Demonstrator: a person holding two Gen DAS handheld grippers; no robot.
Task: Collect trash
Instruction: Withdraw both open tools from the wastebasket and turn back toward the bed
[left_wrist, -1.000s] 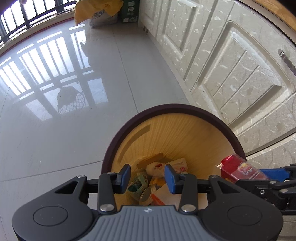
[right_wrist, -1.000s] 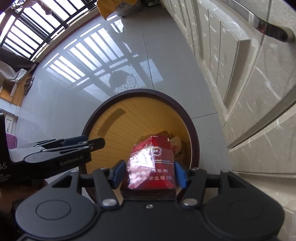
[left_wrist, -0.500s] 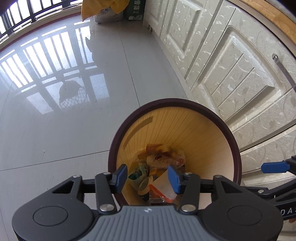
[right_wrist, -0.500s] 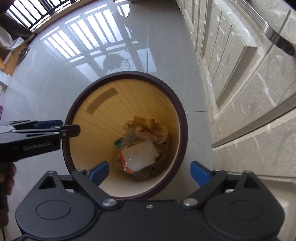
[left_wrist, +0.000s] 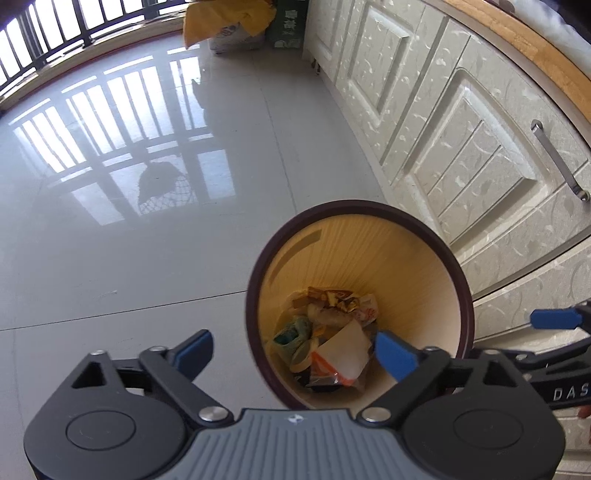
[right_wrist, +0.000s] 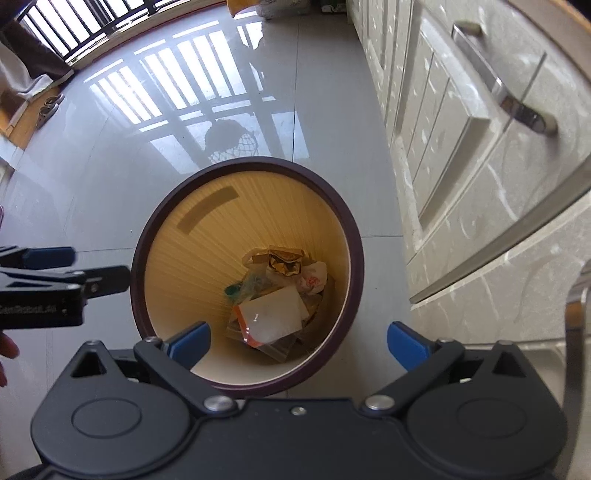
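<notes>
Glossy grey floor (left_wrist: 110, 240) stretches wide and bare to my left and far ahead; white cabinet doors (left_wrist: 461, 122) close off the right. Just beside them stands the dark-rimmed bin (right_wrist: 352, 236), with trash (right_wrist: 273, 295) lying at its bottom. My left gripper (left_wrist: 295, 350) and right gripper (right_wrist: 297, 341) have just been opening; both gape empty above it.

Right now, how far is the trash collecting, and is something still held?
Done: wrappers and a clear bag lie at the bottom of the bin. In hand: nothing. The left gripper and right gripper have just been opening their jaws, and both are empty above the bin. Left: no loose trash shows on the floor here.
</notes>
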